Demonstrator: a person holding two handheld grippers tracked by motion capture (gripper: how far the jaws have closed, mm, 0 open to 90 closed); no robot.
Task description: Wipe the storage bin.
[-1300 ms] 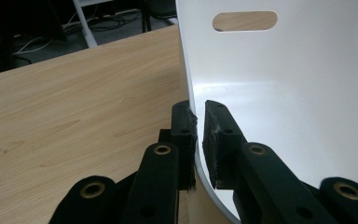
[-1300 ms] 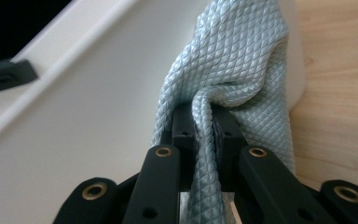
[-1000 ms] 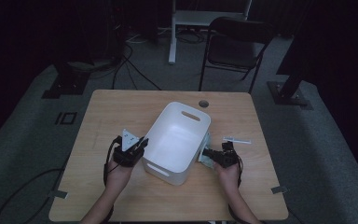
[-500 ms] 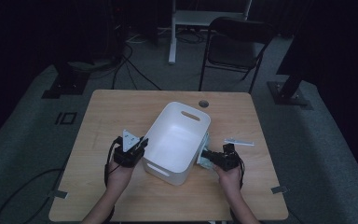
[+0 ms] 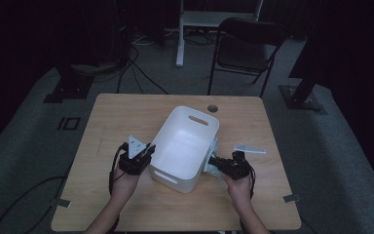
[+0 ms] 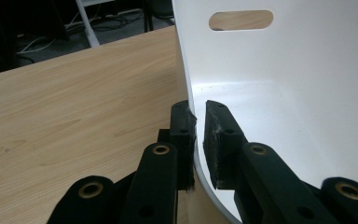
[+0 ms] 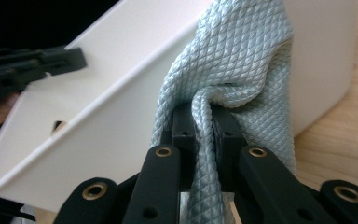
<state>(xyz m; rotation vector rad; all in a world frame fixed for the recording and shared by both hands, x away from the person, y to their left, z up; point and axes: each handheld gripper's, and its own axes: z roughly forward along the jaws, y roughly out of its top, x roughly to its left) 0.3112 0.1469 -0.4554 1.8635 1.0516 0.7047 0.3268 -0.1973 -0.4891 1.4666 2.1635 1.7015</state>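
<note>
I had the white plastic bin (image 5: 185, 146) tilted on the wooden counter (image 5: 117, 117), near its middle. My left gripper (image 6: 196, 140) had its fingers closed on the bin's side wall, one pad outside and one inside. My right gripper (image 7: 204, 135) had its fingers clamped on a pale blue quilted cloth (image 7: 233, 70), which lay against the bin's outer wall.

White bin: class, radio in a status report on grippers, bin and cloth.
Left gripper shut on white bin wall. Right gripper shut on blue-grey cloth, against bin's outer side. Nothing in the way.
</note>
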